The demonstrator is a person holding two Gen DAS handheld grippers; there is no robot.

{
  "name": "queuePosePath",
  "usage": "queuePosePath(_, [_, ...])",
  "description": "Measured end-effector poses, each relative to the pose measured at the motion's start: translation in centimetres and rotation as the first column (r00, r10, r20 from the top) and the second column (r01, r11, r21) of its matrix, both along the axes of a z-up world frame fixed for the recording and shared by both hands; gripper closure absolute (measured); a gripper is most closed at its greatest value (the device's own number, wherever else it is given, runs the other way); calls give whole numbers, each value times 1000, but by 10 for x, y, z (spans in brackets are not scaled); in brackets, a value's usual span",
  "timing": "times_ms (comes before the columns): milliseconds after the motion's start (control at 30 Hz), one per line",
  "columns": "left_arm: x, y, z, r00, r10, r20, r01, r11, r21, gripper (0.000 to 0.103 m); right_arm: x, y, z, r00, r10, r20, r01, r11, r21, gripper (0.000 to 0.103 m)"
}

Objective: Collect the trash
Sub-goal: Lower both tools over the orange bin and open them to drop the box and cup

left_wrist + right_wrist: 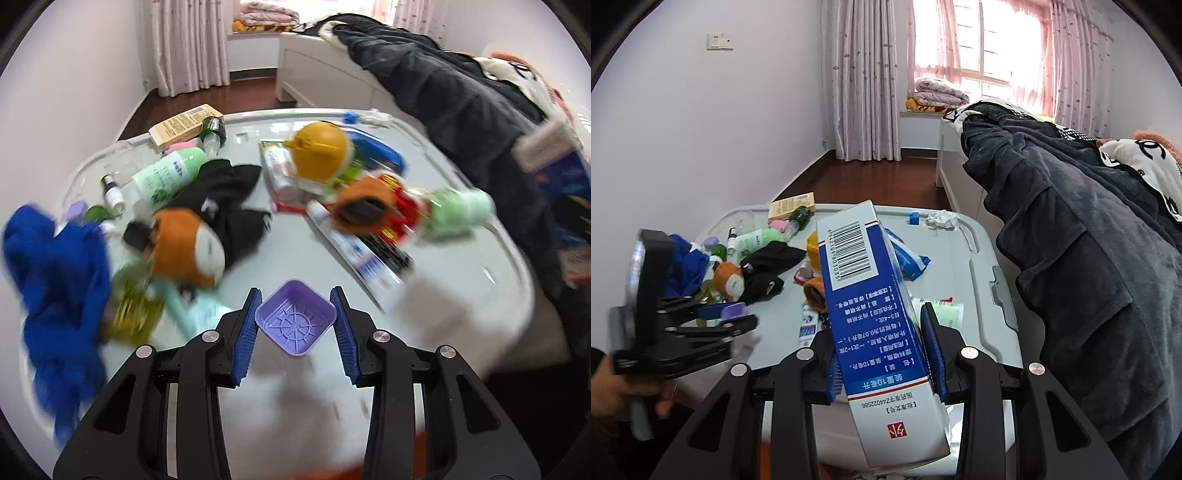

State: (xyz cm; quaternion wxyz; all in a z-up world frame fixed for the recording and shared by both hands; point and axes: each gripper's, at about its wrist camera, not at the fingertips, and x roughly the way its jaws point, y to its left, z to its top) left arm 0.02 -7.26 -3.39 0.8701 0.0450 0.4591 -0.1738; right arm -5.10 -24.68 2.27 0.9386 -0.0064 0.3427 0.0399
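square lilac plastic cup (294,322), glossy cardboard box (882,332)

A home bedroom: a bed (1071,229) piled with dark bedding is standing beside a cluttered grey table (964,258), pink curtains (864,81) are hanging at a bright window (993,40), and folded quilts (940,92) are lying on the sill above wooden flooring (871,177).

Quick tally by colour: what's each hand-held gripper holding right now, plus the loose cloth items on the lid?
Purple: 1, small tray in the left hand-held gripper
Blue and white: 1, box in the right hand-held gripper
Blue: 1, cloth on the lid
Black: 1, cloth
Total: 4
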Motion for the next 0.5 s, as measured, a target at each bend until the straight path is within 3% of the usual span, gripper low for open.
queuePosePath(100, [-50,3,3,996,-57,-73,57,998,3,65,-18,12,0,999,32,-15,-33,999,-18,66])
queuePosePath(200, [-83,2,-13,982,-100,-160,101,995,-3,65,-37,25,0,998,63,-30,-63,998,-6,66])
queuePosePath(367, [-123,-1,-55,933,-124,-338,123,992,-25,64,-74,46,-33,979,122,-166,-114,992,53,66])
queuePosePath(400, [-127,0,-66,912,-115,-393,116,993,-22,57,-80,50,-44,969,136,-207,-124,990,71,66])
queuePosePath(433, [-130,2,-72,900,-86,-427,89,996,-14,41,-88,55,-59,952,158,-262,-137,986,98,66])
queuePosePath(500, [-132,8,-81,879,-50,-474,52,999,-9,28,-96,66,-82,923,186,-337,-151,980,127,66])
